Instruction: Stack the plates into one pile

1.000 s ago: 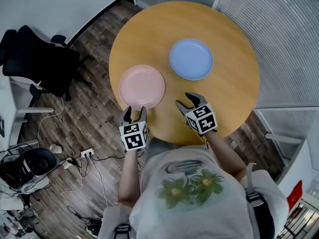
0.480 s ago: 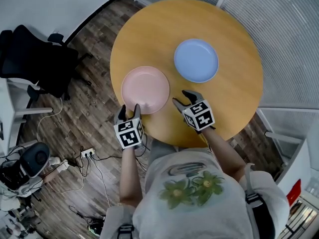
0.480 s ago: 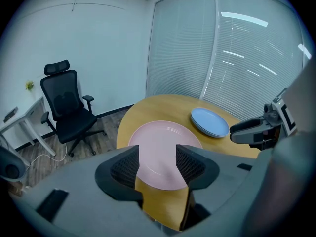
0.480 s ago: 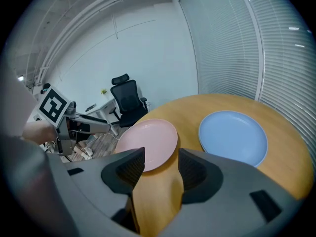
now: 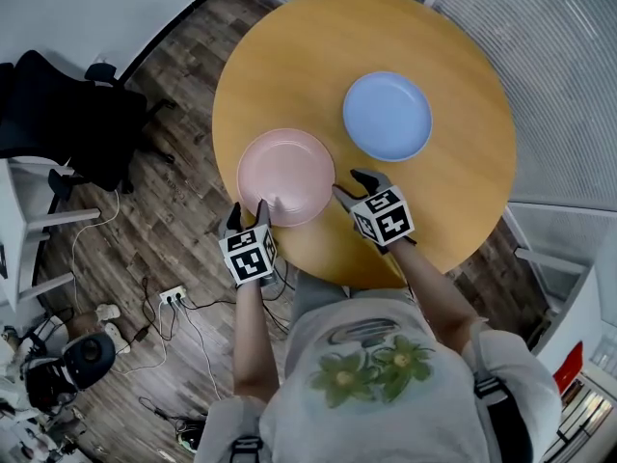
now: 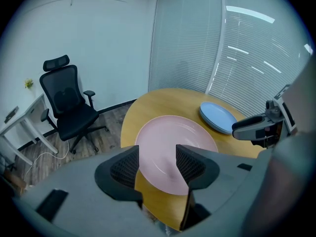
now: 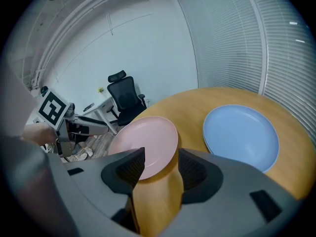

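Our left forearm and right forearm reach up from bottom centre of the head view. The left gripper is left of centre, jaws apart, holding nothing. The right gripper is just right of centre, tilted toward upper left, jaws apart too.

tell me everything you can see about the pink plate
The pink plate is round, pale pink, smooth and glossy like ceramic, with a shallow raised rim and nothing on it. It lies flat and right way up on the round wooden table, near the edge closest to the person, apart from the blue plate. The left gripper has its open jaws at the plate's near rim, not closed on it; the right gripper, also open, is just beside its edge.
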`<act>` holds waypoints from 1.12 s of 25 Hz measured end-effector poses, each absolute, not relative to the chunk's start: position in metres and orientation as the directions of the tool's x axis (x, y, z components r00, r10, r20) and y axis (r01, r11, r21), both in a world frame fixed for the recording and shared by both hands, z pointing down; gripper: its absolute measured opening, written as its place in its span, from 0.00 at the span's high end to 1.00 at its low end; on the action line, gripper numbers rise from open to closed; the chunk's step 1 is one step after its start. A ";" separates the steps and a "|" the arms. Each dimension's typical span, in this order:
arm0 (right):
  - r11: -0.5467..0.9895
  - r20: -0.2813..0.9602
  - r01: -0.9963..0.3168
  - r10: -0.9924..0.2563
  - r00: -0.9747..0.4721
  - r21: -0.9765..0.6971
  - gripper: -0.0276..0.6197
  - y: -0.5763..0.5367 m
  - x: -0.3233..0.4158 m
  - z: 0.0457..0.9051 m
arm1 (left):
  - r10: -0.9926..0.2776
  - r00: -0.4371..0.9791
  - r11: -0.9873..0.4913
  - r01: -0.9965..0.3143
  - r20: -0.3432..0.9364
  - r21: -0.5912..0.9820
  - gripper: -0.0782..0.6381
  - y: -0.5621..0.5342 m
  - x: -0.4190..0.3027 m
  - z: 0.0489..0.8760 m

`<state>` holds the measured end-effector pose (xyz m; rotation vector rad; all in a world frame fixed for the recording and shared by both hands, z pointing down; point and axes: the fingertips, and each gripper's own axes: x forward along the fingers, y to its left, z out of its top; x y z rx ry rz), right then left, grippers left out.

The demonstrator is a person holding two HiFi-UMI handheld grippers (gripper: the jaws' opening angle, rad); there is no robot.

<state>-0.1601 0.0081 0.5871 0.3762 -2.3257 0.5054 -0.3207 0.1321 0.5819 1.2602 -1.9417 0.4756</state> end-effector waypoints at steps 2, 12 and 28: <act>0.878 0.708 -0.408 -0.120 -0.696 -0.252 0.65 0.005 -0.163 0.593 | -0.601 -0.220 0.439 -0.894 0.768 0.087 0.56 0.129 -0.325 0.588; 0.836 0.756 -0.463 -0.093 -0.648 -0.294 0.65 -0.008 -0.178 0.638 | -0.530 -0.186 0.415 -0.908 0.827 0.061 0.56 0.122 -0.347 0.633; 0.789 0.797 -0.505 -0.032 -0.604 -0.351 0.66 0.000 -0.194 0.684 | -0.475 -0.138 0.425 -0.901 0.869 0.090 0.56 0.123 -0.366 0.676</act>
